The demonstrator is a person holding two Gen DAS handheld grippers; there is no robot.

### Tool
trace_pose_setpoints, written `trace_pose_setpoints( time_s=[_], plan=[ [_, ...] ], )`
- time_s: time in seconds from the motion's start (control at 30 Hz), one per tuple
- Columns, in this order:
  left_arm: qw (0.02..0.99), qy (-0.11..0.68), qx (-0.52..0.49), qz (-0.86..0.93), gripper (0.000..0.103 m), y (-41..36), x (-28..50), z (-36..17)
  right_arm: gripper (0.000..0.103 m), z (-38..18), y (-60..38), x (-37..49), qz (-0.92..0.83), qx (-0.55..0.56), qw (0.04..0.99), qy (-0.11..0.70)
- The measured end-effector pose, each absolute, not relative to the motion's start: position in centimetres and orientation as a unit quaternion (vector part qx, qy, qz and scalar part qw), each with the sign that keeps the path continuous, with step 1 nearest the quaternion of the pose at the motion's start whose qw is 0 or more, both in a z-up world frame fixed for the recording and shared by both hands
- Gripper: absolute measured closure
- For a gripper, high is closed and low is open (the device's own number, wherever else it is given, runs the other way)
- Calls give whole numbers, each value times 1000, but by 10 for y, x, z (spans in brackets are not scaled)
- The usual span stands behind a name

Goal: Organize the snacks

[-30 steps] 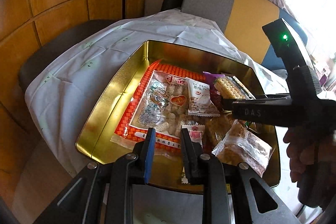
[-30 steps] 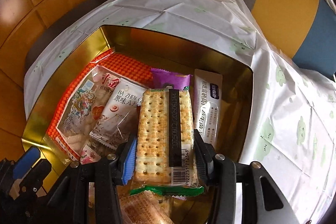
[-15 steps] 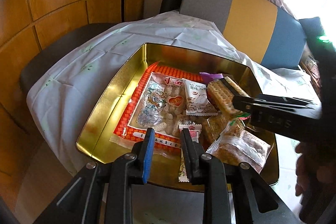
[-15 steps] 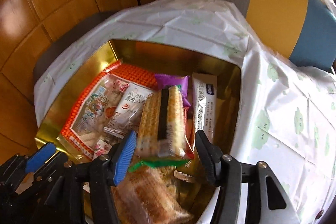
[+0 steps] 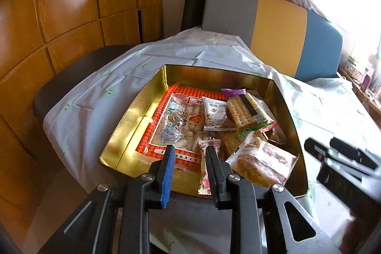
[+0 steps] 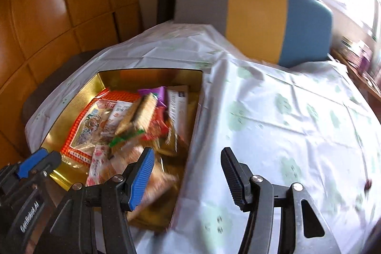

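A gold tin on the white tablecloth holds several snack packs. A cracker pack with a dark stripe lies tilted on the pile in the middle; it also shows in the right wrist view. A big red-bordered bag lies flat at the left, a brown biscuit pack at the front right. My left gripper is open and empty above the tin's near edge, over a pink floral candy. My right gripper is wide open and empty over the tin's right rim.
The tablecloth with pale green prints stretches to the right of the tin. A grey, yellow and blue chair back stands behind the table. Wooden wall panels are at the left. A shelf with small items is at the far right.
My right gripper opened and let the cracker pack drop onto the pile in the tin, then pulled back and swung right. My left gripper drew back a little, still open.
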State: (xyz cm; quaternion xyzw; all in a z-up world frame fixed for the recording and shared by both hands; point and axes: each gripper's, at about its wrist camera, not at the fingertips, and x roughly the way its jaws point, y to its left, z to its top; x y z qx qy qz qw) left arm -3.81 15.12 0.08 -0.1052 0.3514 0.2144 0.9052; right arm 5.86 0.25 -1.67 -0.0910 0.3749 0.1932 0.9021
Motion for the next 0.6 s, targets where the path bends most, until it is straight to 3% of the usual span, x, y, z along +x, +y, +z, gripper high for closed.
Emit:
trace_pose_setpoints(
  time_s=[0.1, 0.3, 0.6],
  plan=[
    [910, 342, -105, 208, 67, 144, -43, 4, 44, -19, -6, 44, 184, -90, 907, 369],
    [918, 332, -96, 193, 58, 130, -48, 10, 44, -20, -12, 26, 171, -98, 914, 354],
    [920, 329, -95, 190, 55, 126, -53, 12, 44, -18, -11, 16, 169, -103, 918, 344]
  ],
)
